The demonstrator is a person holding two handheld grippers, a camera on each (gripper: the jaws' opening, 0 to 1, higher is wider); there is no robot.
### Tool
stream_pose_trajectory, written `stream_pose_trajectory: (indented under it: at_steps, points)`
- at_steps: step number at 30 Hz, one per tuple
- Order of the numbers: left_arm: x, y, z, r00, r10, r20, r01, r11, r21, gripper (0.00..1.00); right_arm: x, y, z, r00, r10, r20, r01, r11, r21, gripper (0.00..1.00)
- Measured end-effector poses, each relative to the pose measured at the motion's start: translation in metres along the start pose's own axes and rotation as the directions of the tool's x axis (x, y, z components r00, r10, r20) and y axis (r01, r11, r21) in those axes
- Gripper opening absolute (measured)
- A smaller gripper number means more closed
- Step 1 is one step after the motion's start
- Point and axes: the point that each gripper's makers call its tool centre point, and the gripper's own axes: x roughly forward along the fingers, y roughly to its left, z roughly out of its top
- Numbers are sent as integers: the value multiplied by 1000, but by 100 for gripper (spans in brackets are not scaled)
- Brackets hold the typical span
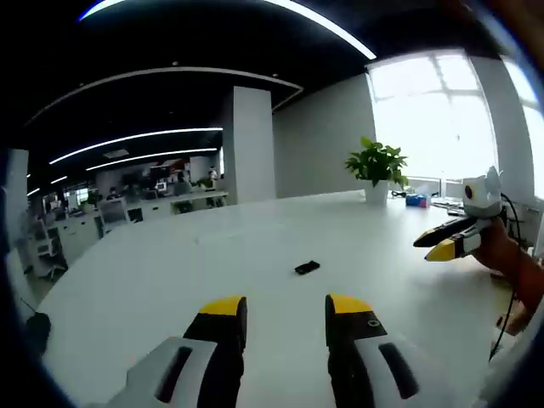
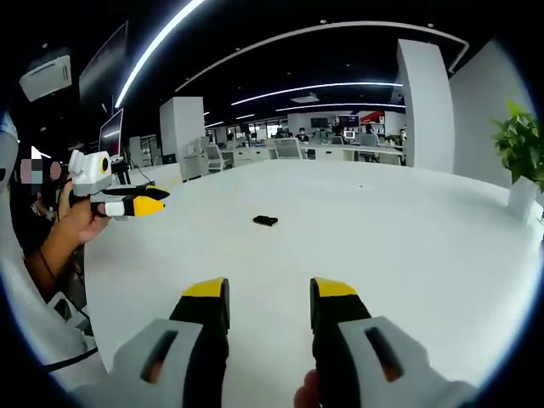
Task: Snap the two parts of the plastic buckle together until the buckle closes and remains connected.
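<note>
The buckle lies alone on the white table, at 12 o'clock from both grippers, nothing between. The left gripper and right gripper hover released, holding nothing. A potted plant stands at 1 o'clock.

no legible text, labels or signs

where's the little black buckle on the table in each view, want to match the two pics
Left gripper view: the black buckle lies on the white table, right of centre, ahead of the left gripper.
Right gripper view: the buckle lies near centre, ahead of the right gripper.
Shared landmark: the potted plant, upper right in the left gripper view, at the right edge in the right gripper view.
</note>
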Motion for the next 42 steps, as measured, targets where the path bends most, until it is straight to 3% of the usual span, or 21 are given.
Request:
stream_pose_trajectory:
  at_steps: [6, 8, 10, 18, 20, 24, 29, 33, 37, 42]
  points:
    - [-14, -1, -16, 1000, 28, -7, -28, 999, 39, 37, -12, 7, -1, 1000, -19, 21, 19, 1000, 4, 39]
    - [-21, 1, -20, 999, 40, -21, -40, 999, 4, 37, -17, 8, -2, 999, -23, 24, 23, 1000, 1, 39]
    - [-25, 0, -18, 999, 37, -2, -37, 999, -39, 37, -22, 6, -3, 999, -33, 31, 33, 999, 2, 38]
    - [-39, 3, -19, 995, 99, 31, -97, 994, -48, 36, -25, 1, -9, 998, -49, 45, 49, 999, 15, 38]
    - [-42, 0, -21, 994, 106, 39, -105, 994, -41, 33, -24, 3, -10, 998, -46, 33, 46, 999, 8, 38]
    - [-45, -8, -23, 994, 102, 23, -101, 994, -39, 36, -31, 11, -7, 998, -41, 37, 42, 999, -10, 39]
    - [-51, -15, -16, 991, 126, 43, -125, 992, -24, 35, -40, 14, -7, 997, -55, 53, 56, 998, -14, 38]
    - [-55, -22, -17, 990, 133, 44, -132, 991, -35, 36, -42, 10, -10, 997, -64, 43, 65, 998, -4, 38]
    - [-55, -22, -13, 984, 156, 81, -154, 988, -32, 36, -41, 0, -11, 995, -97, 39, 97, 995, -1, 38]
    - [-51, -15, -17, 981, 183, 65, -180, 982, -61, 36, -40, -5, -15, 991, -132, 29, 131, 991, 15, 38]
